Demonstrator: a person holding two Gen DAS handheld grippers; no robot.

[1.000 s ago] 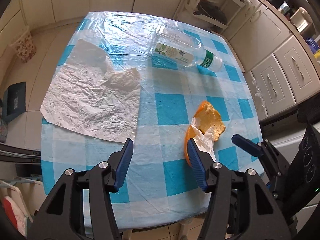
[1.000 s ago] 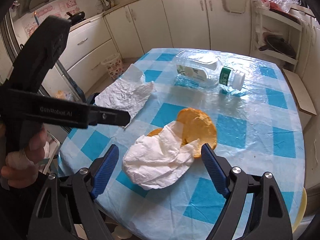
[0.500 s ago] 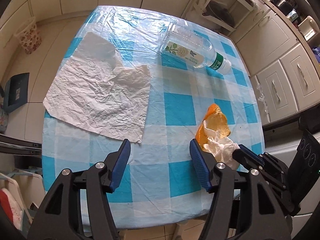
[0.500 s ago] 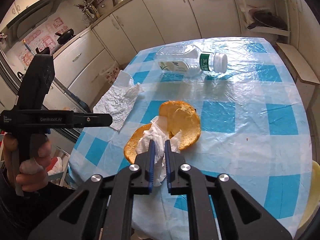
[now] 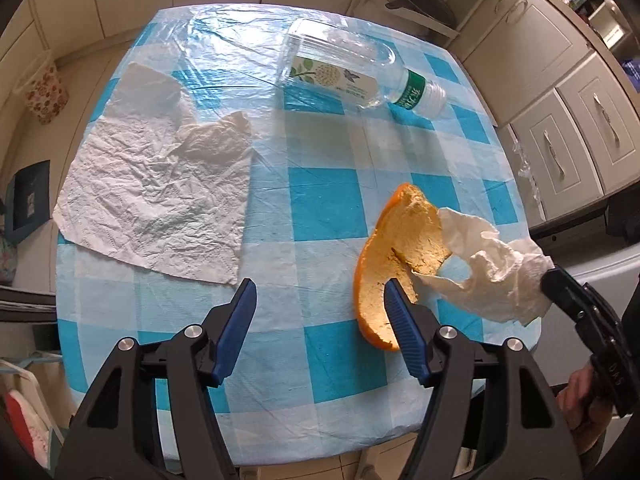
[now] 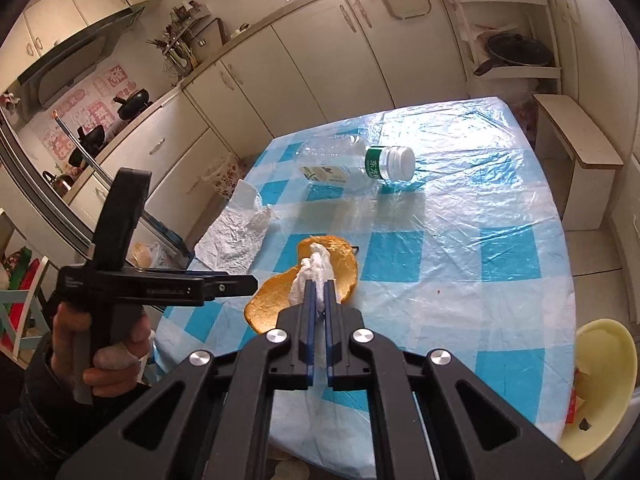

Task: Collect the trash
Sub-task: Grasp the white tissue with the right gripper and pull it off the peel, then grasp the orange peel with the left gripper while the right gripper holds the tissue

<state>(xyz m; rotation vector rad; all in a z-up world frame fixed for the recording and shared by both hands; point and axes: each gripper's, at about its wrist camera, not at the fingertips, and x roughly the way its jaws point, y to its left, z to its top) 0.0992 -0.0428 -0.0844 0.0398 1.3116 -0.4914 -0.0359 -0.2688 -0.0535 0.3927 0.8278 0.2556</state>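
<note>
My right gripper [image 6: 318, 286] is shut on a crumpled white tissue [image 6: 316, 270] and holds it just above the table; the tissue also shows in the left wrist view [image 5: 494, 270]. An orange peel [image 5: 396, 256] lies under and beside the tissue, near the table's front right; it also shows in the right wrist view [image 6: 272, 298]. My left gripper [image 5: 320, 308] is open and empty above the front of the table, left of the peel. A flat white paper towel [image 5: 160, 196] lies at the left. A clear plastic bottle [image 5: 352, 72] with a green label lies on its side at the back.
The table [image 5: 328, 196] has a blue-and-white checked cloth under clear plastic. A pale yellow bin [image 6: 600, 364] stands at the table's right edge in the right wrist view. Kitchen cabinets [image 6: 320, 60] surround the table, and a small floral basket [image 5: 42, 92] stands on the floor.
My right gripper closed on the tissue and lifted it off the orange peel, pulling back toward the table edge. My left gripper stayed open and drifted slightly closer over the table.
</note>
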